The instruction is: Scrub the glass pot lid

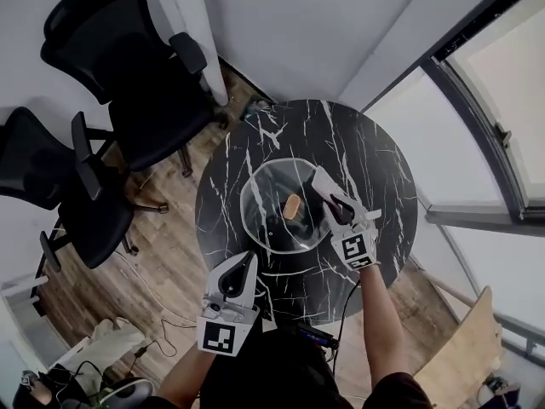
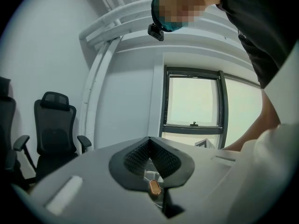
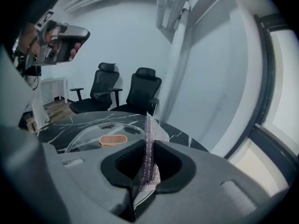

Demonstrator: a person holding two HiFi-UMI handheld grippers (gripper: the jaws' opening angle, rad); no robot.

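Glass pot lid (image 1: 268,220) occupying table (image 1: 383,177) centre; bare tabletop ringing it; chairs (image 1: 128,58) crowding frame's upper left.

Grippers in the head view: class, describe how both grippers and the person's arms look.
The left gripper and right gripper are light grey wedges with black ridged pads. Each carries a white cube with black square markers. A dark cable trails from the right one. The person wears a dark short-sleeved top.
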